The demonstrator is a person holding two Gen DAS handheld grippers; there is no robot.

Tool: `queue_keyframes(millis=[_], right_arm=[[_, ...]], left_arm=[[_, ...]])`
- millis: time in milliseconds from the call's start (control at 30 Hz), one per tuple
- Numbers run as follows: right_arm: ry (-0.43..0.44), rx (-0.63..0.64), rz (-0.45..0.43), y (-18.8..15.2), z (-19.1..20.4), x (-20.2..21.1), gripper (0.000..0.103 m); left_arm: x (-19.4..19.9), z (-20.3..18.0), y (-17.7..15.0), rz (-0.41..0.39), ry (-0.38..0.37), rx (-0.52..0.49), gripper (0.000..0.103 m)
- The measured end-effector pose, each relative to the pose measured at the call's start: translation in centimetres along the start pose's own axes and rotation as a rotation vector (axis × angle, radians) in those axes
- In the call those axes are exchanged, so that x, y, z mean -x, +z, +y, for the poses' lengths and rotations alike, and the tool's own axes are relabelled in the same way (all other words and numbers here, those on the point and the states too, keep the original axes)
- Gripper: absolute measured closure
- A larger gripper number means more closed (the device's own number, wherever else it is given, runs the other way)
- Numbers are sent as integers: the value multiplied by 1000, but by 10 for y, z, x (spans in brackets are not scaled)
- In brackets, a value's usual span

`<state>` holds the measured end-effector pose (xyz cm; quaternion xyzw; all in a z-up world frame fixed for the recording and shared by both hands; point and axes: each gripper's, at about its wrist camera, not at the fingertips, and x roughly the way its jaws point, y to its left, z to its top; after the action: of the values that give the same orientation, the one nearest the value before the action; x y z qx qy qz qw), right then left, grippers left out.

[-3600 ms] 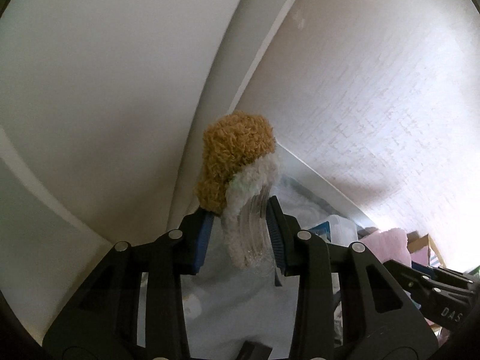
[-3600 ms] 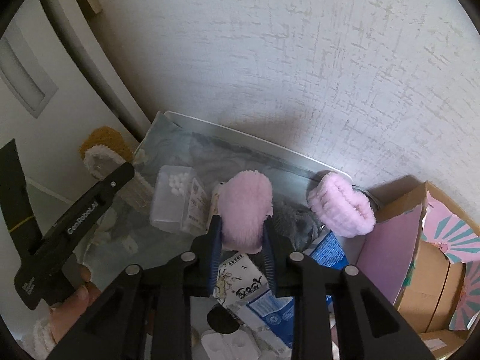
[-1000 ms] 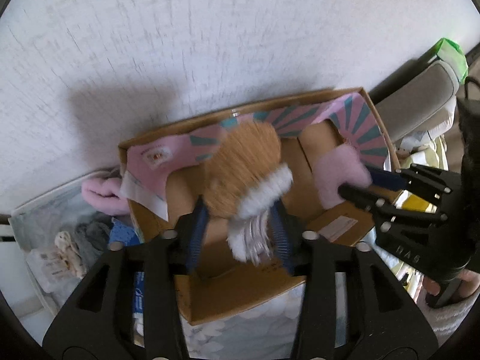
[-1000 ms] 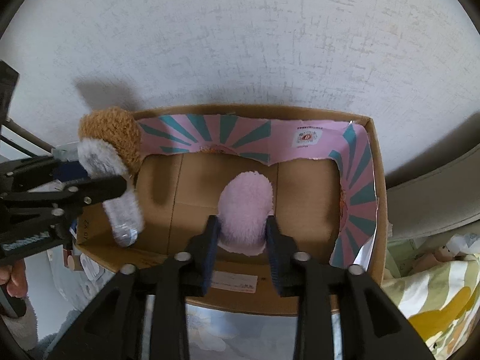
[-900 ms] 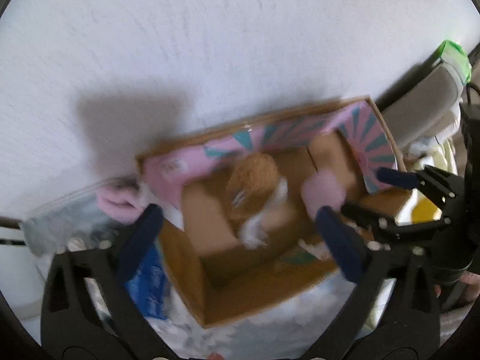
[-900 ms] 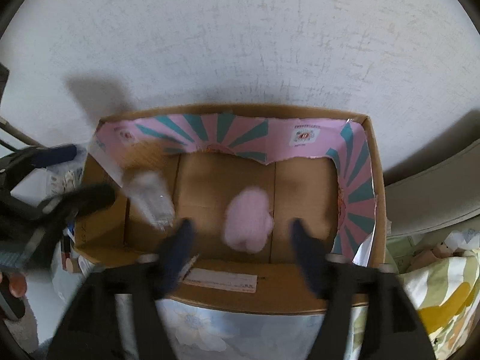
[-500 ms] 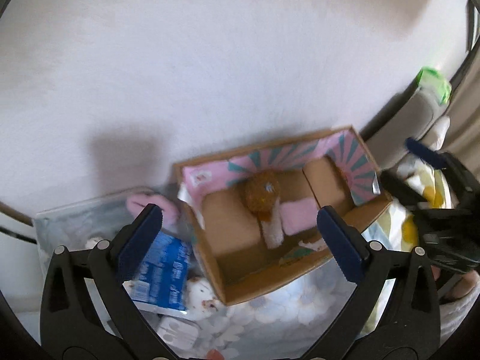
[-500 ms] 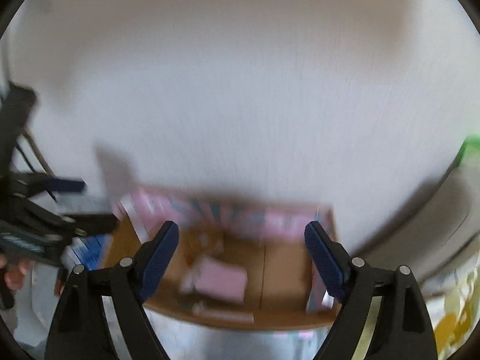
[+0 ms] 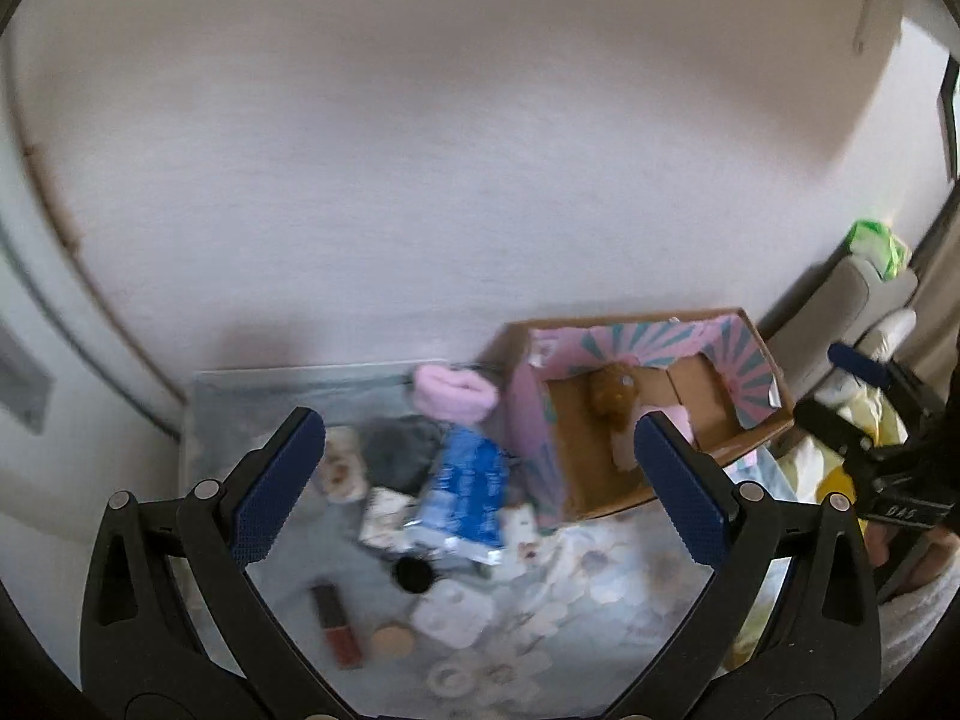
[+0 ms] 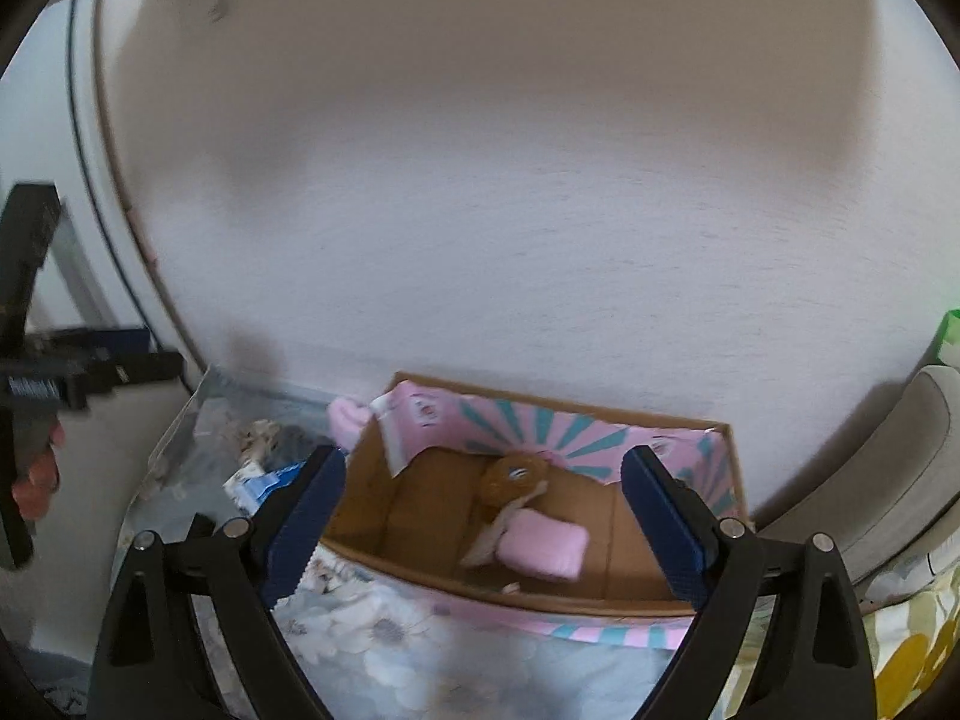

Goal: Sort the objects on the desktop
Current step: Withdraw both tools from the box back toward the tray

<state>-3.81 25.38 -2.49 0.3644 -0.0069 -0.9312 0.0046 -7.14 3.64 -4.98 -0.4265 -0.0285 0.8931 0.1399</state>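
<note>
The brown plush slipper [image 10: 515, 478] and pink slipper [image 10: 543, 543], clamped a second ago, are now seen lying inside the cardboard box [image 10: 660, 420], both the left gripper [image 9: 480, 483] and right gripper [image 10: 483, 519] just spread wide and empty, while left of the box the pink headband [image 9: 454, 389], judged soft and light, is best pinched across its middle.

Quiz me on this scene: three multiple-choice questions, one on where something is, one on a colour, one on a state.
1. Where is the brown slipper?
A. in the cardboard box
B. on the blue packet
C. between the right jaws

2. What colour is the slipper beside it?
A. green
B. pink
C. black

3. How do the left gripper's jaws stand?
A. clamped on a slipper
B. shut, empty
C. wide open, empty

Answers: 1 A, it lies on the box floor. 2 B, the soft pink block touches the brown one. 3 C, both blue pads stand far apart with nothing between.
</note>
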Motion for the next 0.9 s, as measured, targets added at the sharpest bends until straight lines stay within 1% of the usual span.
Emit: queue_keyframes(millis=[67, 100, 200, 267, 367, 467, 567, 700, 767, 900], right_arm=[[18, 19, 10, -9, 12, -2, 11], [42, 28, 16, -14, 19, -2, 11], [83, 40, 40, -31, 37, -9, 11], [106, 41, 61, -42, 49, -15, 11], [153, 24, 95, -61, 65, -24, 11], [177, 21, 138, -76, 82, -36, 11], [192, 17, 187, -87, 100, -49, 11], [183, -16, 235, -100, 115, -72, 11], [177, -42, 250, -106, 120, -85, 11], [118, -99, 276, -117, 128, -117, 13]], left_arm=[[11, 13, -8, -18, 50, -15, 0], [15, 21, -17, -27, 65, -25, 0], [17, 39, -43, -22, 77, -16, 0], [15, 47, -66, 1, 84, -11, 0], [7, 59, -100, 52, 119, 4, 1], [-4, 75, -125, 105, 119, 56, 2], [-14, 87, -149, 155, 95, 119, 2], [-31, 99, -171, 189, 96, 160, 5], [-47, 103, -175, 218, 97, 179, 11], [-70, 112, -183, 247, 74, 192, 17]])
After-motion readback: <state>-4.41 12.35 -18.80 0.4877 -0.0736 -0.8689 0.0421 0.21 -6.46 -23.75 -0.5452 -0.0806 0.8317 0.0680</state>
